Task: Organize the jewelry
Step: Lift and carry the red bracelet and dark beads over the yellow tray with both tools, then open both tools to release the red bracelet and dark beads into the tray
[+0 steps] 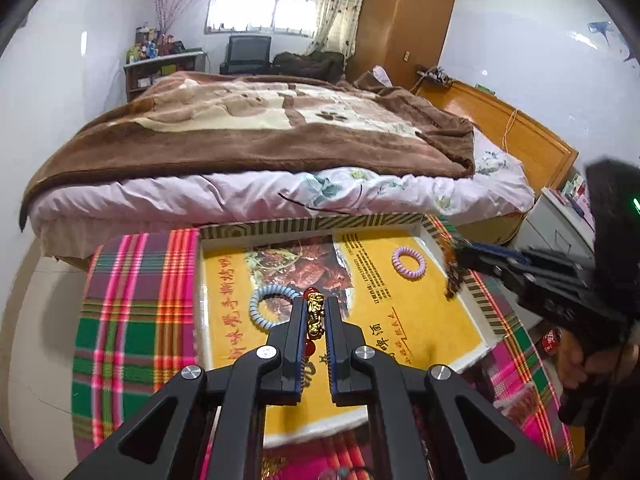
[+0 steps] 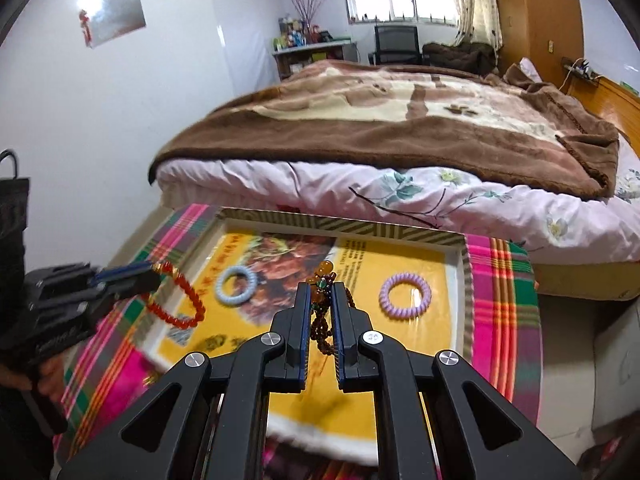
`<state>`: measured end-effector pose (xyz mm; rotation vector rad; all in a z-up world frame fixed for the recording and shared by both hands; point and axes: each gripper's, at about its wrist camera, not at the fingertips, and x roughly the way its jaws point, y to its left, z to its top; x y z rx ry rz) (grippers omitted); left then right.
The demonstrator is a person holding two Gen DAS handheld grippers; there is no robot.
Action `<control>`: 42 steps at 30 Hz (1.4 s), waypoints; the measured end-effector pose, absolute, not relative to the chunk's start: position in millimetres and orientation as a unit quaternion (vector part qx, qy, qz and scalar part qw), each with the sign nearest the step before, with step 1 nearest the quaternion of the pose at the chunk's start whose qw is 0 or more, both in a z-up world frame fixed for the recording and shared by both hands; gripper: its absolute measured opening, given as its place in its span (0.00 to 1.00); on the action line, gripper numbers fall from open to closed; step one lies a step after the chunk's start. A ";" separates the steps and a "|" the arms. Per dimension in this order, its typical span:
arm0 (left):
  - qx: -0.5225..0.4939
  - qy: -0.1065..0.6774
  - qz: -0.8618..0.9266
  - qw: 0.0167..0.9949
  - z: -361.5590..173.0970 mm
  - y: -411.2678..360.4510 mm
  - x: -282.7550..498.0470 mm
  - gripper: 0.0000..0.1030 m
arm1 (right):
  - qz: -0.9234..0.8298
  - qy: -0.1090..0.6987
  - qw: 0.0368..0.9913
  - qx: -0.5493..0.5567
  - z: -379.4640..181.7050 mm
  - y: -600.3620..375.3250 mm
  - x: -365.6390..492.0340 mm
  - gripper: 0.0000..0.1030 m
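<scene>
Jewelry is partly gathered in the shallow tray (image 1: pixel 312 222), a striped-rimmed box lid lined with a yellow printed sheet that sits on a plaid cloth (image 1: pixel 136 304) in front of the bed (image 1: pixel 256 128). Two coiled rings already lie flat on the liner: a light blue one (image 1: pixel 274 306) toward the left and a lilac one (image 1: pixel 408 262) toward the right, well apart from each other. Both hands are loaded. The left gripper (image 1: pixel 316 316) has its fingers closed on a red bead bracelet with a gold charm (image 1: pixel 315 314); from the right wrist view the bracelet's red loop (image 2: pixel 180 300) hangs over the tray's left part. The right gripper (image 2: pixel 321 304) is clamped on a dark brown bead strand with amber beads (image 2: pixel 324 320), held above the middle of the tray, the beads dangling between and below the fingers. Judging by this, the task looks about halfway: two pieces are placed, two more are carried over the tray and not yet set down. What remains is probably to lower each strand into a bare patch of liner without overlapping the rings. Whether more jewelry waits outside the tray cannot be told.
</scene>
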<state>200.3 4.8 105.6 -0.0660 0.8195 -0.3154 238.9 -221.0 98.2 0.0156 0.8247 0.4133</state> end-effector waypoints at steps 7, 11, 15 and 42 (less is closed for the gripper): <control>-0.030 0.422 -0.157 0.892 72.7 -0.6 221.0 0.08 | 0.191 0.436 0.879 -0.025 72.5 -198.7 294.4 0.10; -0.028 0.433 -0.151 0.888 60.7 3.2 228.0 0.08 | 0.196 0.458 0.866 -0.040 56.7 -181.0 319.0 0.10; -0.029 0.438 -0.145 0.887 53.3 8.9 231.2 0.08 | 0.202 0.473 0.856 -0.051 44.3 -166.8 333.8 0.10; -0.068 0.461 -0.112 0.878 38.6 38.2 229.4 0.36 | 0.204 0.486 0.848 -0.048 36.8 -148.3 340.8 0.22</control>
